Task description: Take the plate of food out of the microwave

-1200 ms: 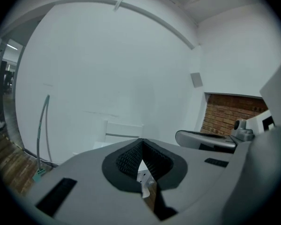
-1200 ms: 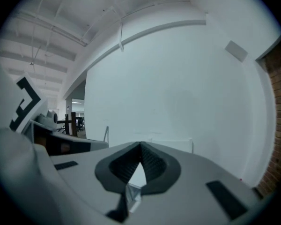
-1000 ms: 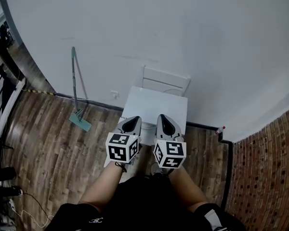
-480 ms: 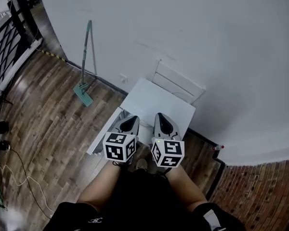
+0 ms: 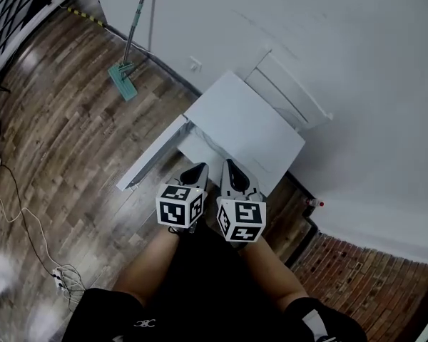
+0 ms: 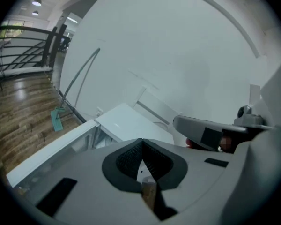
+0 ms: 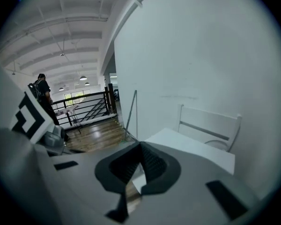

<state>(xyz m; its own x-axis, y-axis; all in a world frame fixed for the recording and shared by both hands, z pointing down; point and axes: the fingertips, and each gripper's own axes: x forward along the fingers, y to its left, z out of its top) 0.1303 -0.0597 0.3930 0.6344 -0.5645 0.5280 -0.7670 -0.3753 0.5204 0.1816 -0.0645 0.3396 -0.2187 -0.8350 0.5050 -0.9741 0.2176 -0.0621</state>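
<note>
A white microwave (image 5: pixel 246 130) stands on the floor in front of me, seen from above, and its door (image 5: pixel 151 155) hangs open to the left. The inside is pale, and no plate of food shows in any view. My left gripper (image 5: pixel 199 167) and right gripper (image 5: pixel 230 164) are held side by side just short of the microwave's front, both shut and empty. In the left gripper view the left gripper (image 6: pixel 141 140) points at the open door (image 6: pixel 47 149) and the microwave top (image 6: pixel 131 123). The right gripper (image 7: pixel 140 145) looks over the white top (image 7: pixel 192 146).
A white chair (image 5: pixel 292 95) stands against the wall behind the microwave. A green mop (image 5: pixel 123 77) leans on the wall to the left. A red-capped bottle (image 5: pixel 312 204) sits by the brick wall (image 5: pixel 357 276). Cables (image 5: pixel 28 219) lie on the wooden floor. A person (image 7: pixel 41 90) stands near a railing.
The head view has swung, so the microwave and chair now lie slanted toward the upper right and the open door shows more fully. Both grippers stay together and shut.
</note>
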